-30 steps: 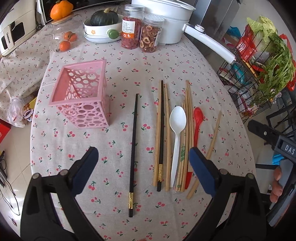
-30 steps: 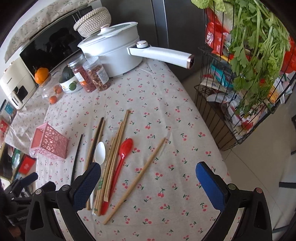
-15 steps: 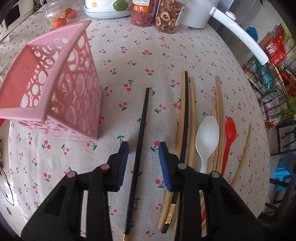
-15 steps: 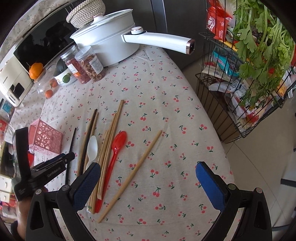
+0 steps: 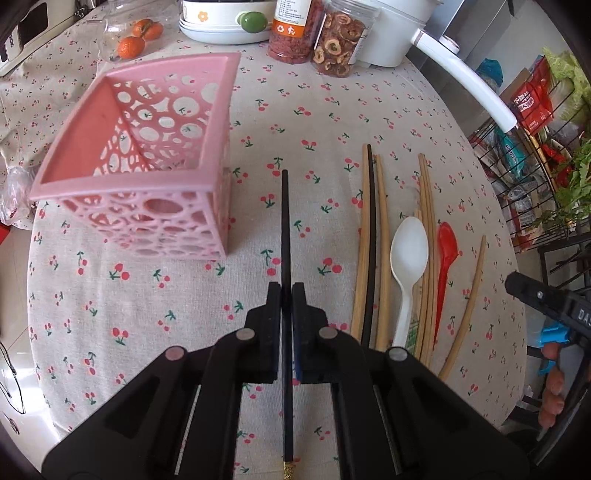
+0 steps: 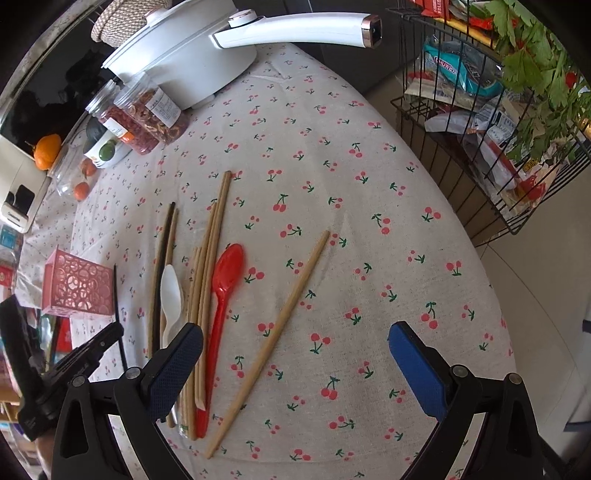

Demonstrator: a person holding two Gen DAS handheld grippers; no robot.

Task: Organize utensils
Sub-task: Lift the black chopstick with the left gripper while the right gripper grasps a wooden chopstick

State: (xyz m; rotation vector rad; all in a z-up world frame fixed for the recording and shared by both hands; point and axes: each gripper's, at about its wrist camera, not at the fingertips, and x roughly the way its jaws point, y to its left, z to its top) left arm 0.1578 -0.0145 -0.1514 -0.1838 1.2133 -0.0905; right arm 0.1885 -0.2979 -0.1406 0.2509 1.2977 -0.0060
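Observation:
My left gripper [image 5: 286, 291] is shut on a black chopstick [image 5: 284, 221] that points away from me, just right of the empty pink perforated holder [image 5: 147, 162]. To its right lie wooden chopsticks with another black one [image 5: 371, 236], a white spoon [image 5: 408, 258], a red spoon [image 5: 445, 254] and a lone wooden chopstick [image 5: 467, 310]. My right gripper [image 6: 295, 354] is open and empty above the lone wooden chopstick [image 6: 273, 339], with the red spoon [image 6: 223, 295] and the chopstick bundle [image 6: 207, 280] at its left finger. The left gripper [image 6: 92, 350] and the holder [image 6: 77, 284] show at the left.
At the table's back stand a white pot with a long handle [image 5: 465, 77], two jars [image 5: 321, 33], stacked bowls [image 5: 225, 22] and tangerines [image 5: 133, 40]. A wire rack with vegetables and packets [image 6: 498, 103] stands off the table's right edge. The cloth has a cherry print.
My left gripper dropped toward the table and closed on the black chopstick. My right gripper moved lower and closer over the lone wooden chopstick, staying open.

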